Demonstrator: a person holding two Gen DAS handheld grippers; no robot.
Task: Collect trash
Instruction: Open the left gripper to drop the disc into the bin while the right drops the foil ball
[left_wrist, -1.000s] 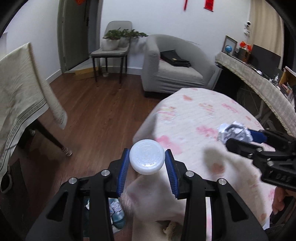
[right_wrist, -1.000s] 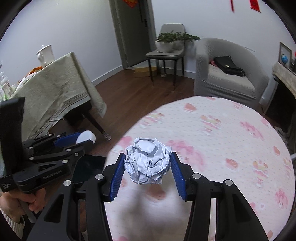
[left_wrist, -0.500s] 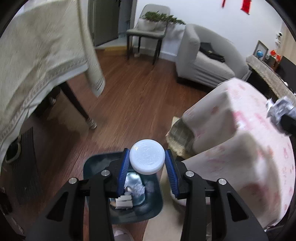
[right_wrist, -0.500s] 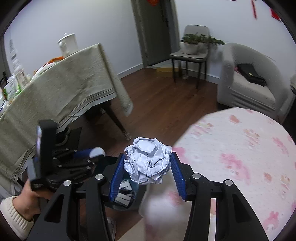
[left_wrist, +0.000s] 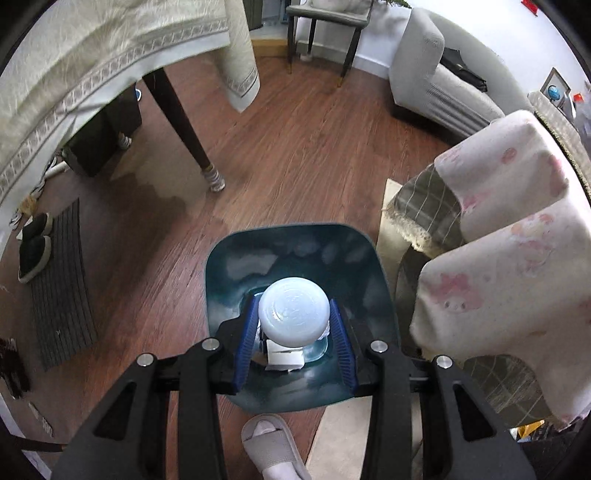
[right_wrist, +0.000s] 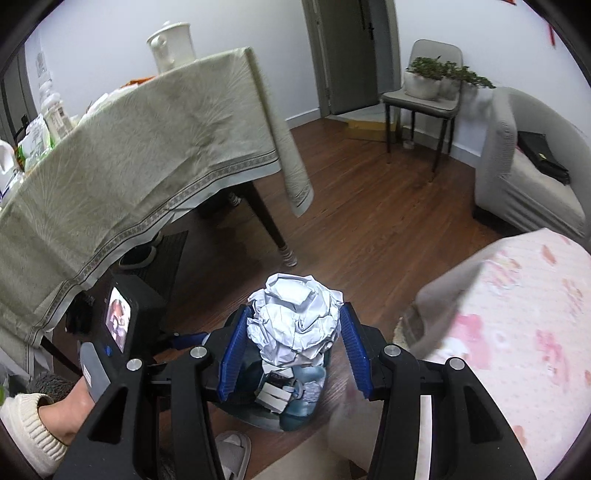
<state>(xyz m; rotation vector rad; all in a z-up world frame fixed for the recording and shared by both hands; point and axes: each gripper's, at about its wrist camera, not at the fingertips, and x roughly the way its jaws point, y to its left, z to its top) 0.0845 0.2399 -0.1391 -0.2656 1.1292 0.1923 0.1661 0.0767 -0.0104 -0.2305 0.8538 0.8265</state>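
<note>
Left gripper (left_wrist: 293, 332): clamped on round white plastic lid (left_wrist: 293, 312), above dark teal plastic bin (left_wrist: 295, 243). Right gripper (right_wrist: 293, 350): clamped on crumpled white paper ball (right_wrist: 295, 321), above same bin, left of pink floral tablecloth (right_wrist: 517, 332).

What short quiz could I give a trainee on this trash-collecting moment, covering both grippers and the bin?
1. True or false: the left gripper is empty.
2. What does the right gripper hold? A) crumpled paper ball B) slipper C) potted plant
3. Fill in: seen from the left wrist, the white plastic lid hangs directly above the dark teal ____.

Key:
1. False; its pads clamp the white plastic lid.
2. A, the crumpled paper ball.
3. Trash bin, which stands on the wooden floor and already holds some scraps.
</note>
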